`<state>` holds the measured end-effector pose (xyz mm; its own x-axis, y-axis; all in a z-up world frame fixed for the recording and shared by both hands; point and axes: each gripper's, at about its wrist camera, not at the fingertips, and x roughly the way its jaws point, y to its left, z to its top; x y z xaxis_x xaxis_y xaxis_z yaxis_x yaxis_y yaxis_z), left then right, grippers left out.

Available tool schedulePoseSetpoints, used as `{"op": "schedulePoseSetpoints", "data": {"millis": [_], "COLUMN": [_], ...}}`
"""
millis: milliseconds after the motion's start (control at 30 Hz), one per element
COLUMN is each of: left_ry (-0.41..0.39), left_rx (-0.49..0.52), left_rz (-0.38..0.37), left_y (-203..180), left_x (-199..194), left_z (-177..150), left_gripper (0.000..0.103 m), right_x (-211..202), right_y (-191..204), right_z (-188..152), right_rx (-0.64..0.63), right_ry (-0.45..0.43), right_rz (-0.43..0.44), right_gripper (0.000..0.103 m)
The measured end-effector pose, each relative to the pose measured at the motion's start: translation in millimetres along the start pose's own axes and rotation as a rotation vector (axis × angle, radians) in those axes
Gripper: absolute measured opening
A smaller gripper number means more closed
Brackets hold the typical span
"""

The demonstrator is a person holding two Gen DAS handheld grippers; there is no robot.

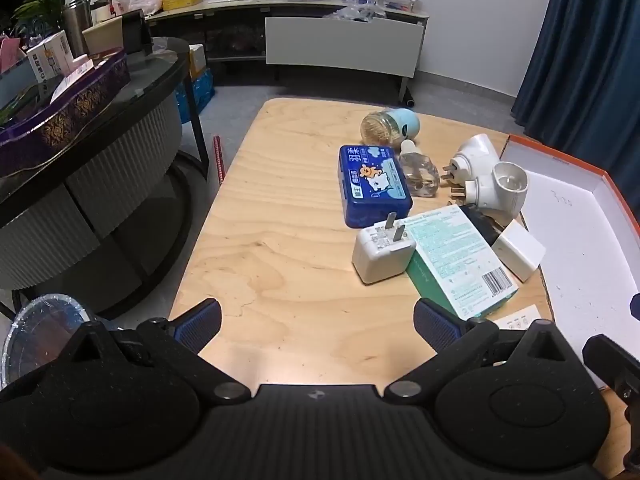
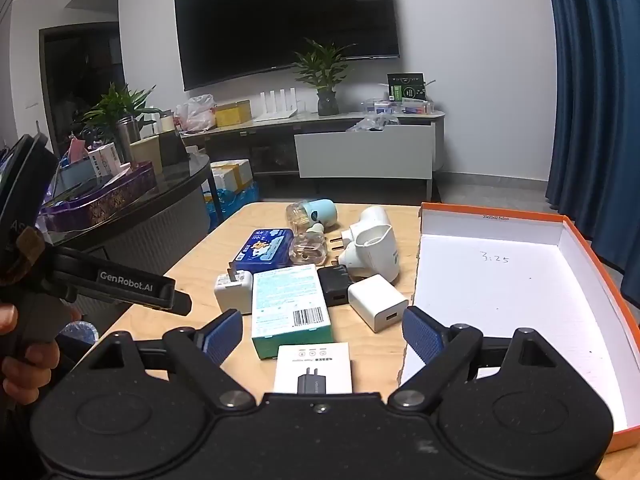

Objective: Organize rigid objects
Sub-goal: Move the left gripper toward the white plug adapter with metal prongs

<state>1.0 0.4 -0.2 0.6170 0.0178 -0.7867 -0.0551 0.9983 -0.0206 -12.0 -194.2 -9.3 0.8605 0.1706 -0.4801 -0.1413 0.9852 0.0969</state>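
left gripper (image 1: pixel 316 322) released | right gripper (image 2: pixel 322 332) released | orange box (image 2: pixel 592 264) bare inside | chargers outside, on table (image 1: pixel 280 216)

Wall-mounted television (image 2: pixel 286 20) dark; potted plant (image 2: pixel 326 80) and white router (image 2: pixel 278 106) on media console (image 2: pixel 360 120); blue curtain (image 2: pixel 596 80) at right.

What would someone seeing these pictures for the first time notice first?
Probably the big orange-edged box, open and white inside, on the right of the wooden table. Next, the cluster of small things beside it: a blue tin, a green and white carton, white chargers and white plug-in units. Both grippers, left and right, hover wide open at the near edge, holding nothing.
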Motion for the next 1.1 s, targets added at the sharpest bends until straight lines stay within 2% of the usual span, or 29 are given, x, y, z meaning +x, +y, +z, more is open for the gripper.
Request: {"op": "schedulePoseSetpoints", "data": {"millis": [133, 167, 200, 733, 1100], "left_ry": [0.000, -0.004, -0.019, 0.013, 0.007], "left_rx": [-0.010, -0.008, 0.018, 0.013, 0.005], "left_rz": [0.013, 0.014, -0.023, -0.024, -0.046], "left_y": [0.1, -0.5, -4.4, -7.3, -16.3], "left_x": [5.2, 6.8, 3.5, 18.3, 32.3], "left_z": [2.0, 2.6, -2.5, 2.3, 14.5], "left_gripper": [0.103, 0.103, 0.103, 0.103, 0.103], "right_x": [1.0, 7.8, 9.4, 22.7, 26.3], "right_y": [-0.7, 1.7, 2.7, 4.8, 4.2], "right_z": [-2.1, -2.4, -3.0, -5.8, -8.0], "right_rx": [-0.001, -0.012, -0.014, -0.003, 0.005], "right_ry": [0.012, 0.041, 0.045, 0.120, 0.133], "right_rz": [-0.004, -0.004, -0.006, 0.016, 0.020], "right_gripper": [0.102, 0.102, 0.102, 0.102, 0.102]}}
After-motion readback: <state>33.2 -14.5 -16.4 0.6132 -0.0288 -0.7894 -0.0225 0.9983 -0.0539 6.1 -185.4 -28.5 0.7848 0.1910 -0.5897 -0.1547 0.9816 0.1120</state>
